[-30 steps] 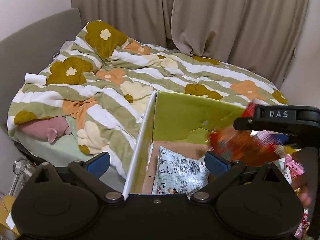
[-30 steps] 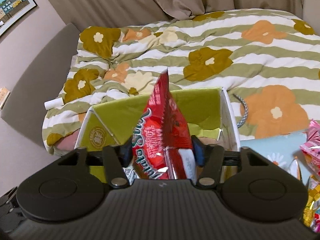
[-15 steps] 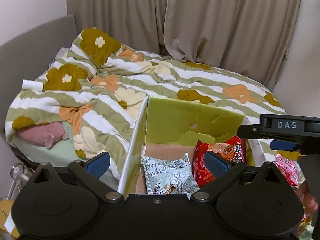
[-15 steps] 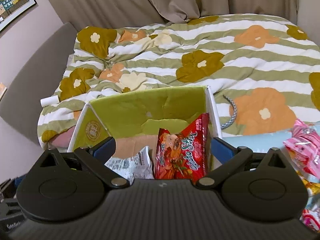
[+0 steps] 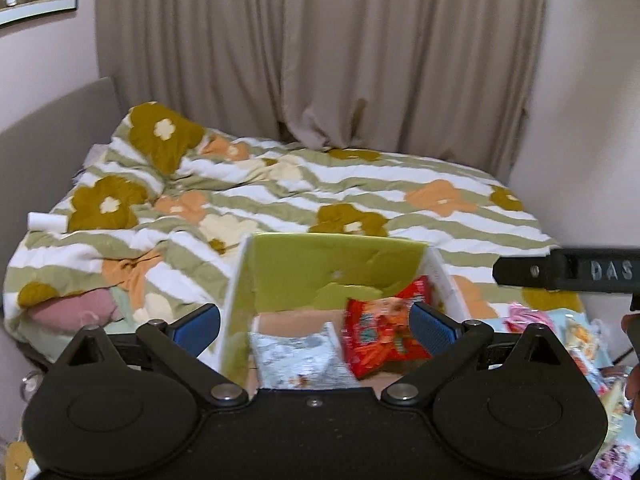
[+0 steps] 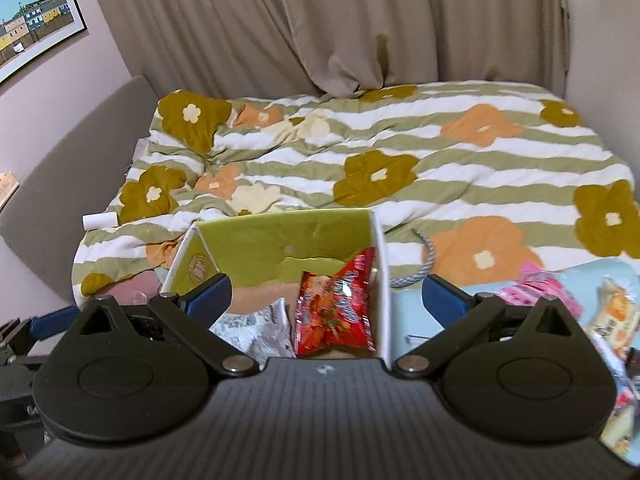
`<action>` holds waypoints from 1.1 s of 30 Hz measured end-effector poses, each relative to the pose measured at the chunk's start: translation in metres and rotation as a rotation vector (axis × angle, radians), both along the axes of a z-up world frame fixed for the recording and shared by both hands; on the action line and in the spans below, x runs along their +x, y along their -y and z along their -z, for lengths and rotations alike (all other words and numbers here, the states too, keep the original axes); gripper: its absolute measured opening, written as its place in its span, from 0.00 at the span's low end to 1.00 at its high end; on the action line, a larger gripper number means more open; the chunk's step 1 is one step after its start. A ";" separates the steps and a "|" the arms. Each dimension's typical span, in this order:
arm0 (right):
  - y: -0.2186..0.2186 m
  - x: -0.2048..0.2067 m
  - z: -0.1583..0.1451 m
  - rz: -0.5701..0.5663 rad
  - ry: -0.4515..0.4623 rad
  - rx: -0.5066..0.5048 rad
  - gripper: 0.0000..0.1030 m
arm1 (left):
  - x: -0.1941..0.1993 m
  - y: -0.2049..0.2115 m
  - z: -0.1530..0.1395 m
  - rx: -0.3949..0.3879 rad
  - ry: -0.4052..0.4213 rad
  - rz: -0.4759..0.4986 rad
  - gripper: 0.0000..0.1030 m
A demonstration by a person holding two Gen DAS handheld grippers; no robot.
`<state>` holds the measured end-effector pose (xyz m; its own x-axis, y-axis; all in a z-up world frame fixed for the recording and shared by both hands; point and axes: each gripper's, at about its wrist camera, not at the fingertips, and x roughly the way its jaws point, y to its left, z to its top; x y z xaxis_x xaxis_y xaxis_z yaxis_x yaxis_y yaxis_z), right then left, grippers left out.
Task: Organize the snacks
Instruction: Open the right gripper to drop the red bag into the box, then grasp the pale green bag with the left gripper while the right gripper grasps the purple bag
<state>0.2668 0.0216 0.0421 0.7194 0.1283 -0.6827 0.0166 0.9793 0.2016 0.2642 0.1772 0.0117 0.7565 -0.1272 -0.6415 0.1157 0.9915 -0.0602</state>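
Observation:
A green-lined cardboard box (image 5: 332,264) (image 6: 280,240) stands at the near edge of the bed. Inside it a red snack bag (image 5: 380,336) (image 6: 336,304) leans against the right wall, with a grey-white printed bag (image 5: 296,360) (image 6: 260,328) to its left. My left gripper (image 5: 316,320) is open and empty above the box's near side. My right gripper (image 6: 324,296) is open and empty, above the box and drawn back from the red bag. Its body (image 5: 568,274) shows at the right edge of the left wrist view.
Loose snack packets, pink (image 6: 540,284) and yellow-white (image 6: 616,316), lie on a light blue surface (image 6: 416,320) right of the box. A floral striped duvet (image 6: 400,168) covers the bed behind. Curtains (image 5: 320,52) hang at the back. A grey cord (image 6: 424,264) lies beside the box.
My right gripper opened and let go of the red snack bag, which now rests in the box. Both grippers have risen and pulled back from the box.

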 end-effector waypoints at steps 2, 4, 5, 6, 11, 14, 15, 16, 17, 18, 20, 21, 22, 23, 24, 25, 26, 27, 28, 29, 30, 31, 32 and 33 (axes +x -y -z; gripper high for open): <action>0.008 -0.013 -0.006 0.007 0.010 -0.015 1.00 | -0.005 0.010 -0.003 -0.009 0.006 0.021 0.99; 0.021 -0.029 -0.012 0.017 0.026 -0.023 1.00 | -0.012 0.020 -0.006 -0.020 0.014 0.041 0.99; 0.027 -0.036 -0.015 0.023 0.033 -0.021 1.00 | -0.015 0.026 -0.008 -0.023 0.017 0.052 0.99; 0.034 -0.044 -0.018 0.029 0.043 -0.020 1.00 | -0.020 0.033 -0.009 -0.025 0.022 0.067 0.99; 0.079 -0.083 -0.027 0.054 0.063 -0.068 1.00 | -0.044 0.074 -0.011 -0.018 0.052 0.129 0.99; 0.107 -0.105 -0.025 0.075 0.065 -0.098 1.00 | -0.058 0.103 -0.010 -0.024 0.057 0.174 0.99; 0.117 -0.112 -0.025 0.082 0.062 -0.101 1.00 | -0.062 0.114 -0.009 -0.022 0.060 0.195 0.99; 0.129 -0.120 -0.023 0.101 0.059 -0.102 1.00 | -0.065 0.125 -0.007 -0.017 0.061 0.214 0.99; 0.140 -0.126 -0.021 0.126 0.058 -0.101 1.00 | -0.068 0.137 -0.005 -0.011 0.062 0.235 0.99; 0.150 -0.133 -0.019 0.149 0.053 -0.099 1.00 | -0.070 0.145 -0.002 -0.010 0.059 0.254 0.99; 0.171 -0.146 -0.012 0.187 0.030 -0.089 1.00 | -0.074 0.164 0.005 -0.019 0.040 0.309 0.99; 0.181 -0.153 -0.008 0.203 0.021 -0.084 1.00 | -0.075 0.172 0.009 -0.023 0.031 0.336 0.99; 0.189 -0.159 -0.004 0.219 0.009 -0.082 1.00 | -0.076 0.181 0.013 -0.025 0.021 0.369 0.99; 0.197 -0.165 0.001 0.235 -0.007 -0.082 1.00 | -0.078 0.190 0.018 -0.028 0.012 0.405 0.99; 0.204 -0.170 0.006 0.252 -0.022 -0.083 1.00 | -0.080 0.198 0.023 -0.030 0.003 0.444 0.99; 0.211 -0.177 0.013 0.271 -0.043 -0.081 1.00 | -0.080 0.206 0.029 -0.028 -0.010 0.482 0.99; 0.218 -0.181 0.019 0.286 -0.061 -0.076 1.00 | -0.081 0.213 0.035 -0.022 -0.024 0.512 0.99; 0.224 -0.184 0.024 0.300 -0.078 -0.067 1.00 | -0.080 0.222 0.043 -0.013 -0.042 0.549 0.99; 0.230 -0.189 0.032 0.319 -0.098 -0.056 1.00 | -0.081 0.228 0.049 -0.005 -0.056 0.579 0.99; 0.234 -0.192 0.038 0.334 -0.114 -0.045 1.00 | -0.081 0.235 0.055 0.006 -0.068 0.611 0.99; 0.239 -0.195 0.044 0.351 -0.131 -0.030 1.00 | -0.081 0.243 0.062 0.022 -0.080 0.646 0.99; 0.244 -0.199 0.051 0.372 -0.151 -0.011 1.00 | -0.080 0.250 0.067 0.033 -0.089 0.676 0.99; 0.247 -0.201 0.058 0.388 -0.166 0.006 1.00 | -0.082 0.255 0.073 0.043 -0.096 0.703 0.99; 0.251 -0.205 0.064 0.404 -0.181 0.024 1.00 | -0.081 0.261 0.079 0.052 -0.107 0.733 0.99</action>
<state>0.0618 -0.2294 -0.0217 0.5845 -0.1212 -0.8023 0.4342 0.8820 0.1831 0.1830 -0.0840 -0.0670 0.4223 -0.5432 -0.7257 0.7453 0.6637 -0.0631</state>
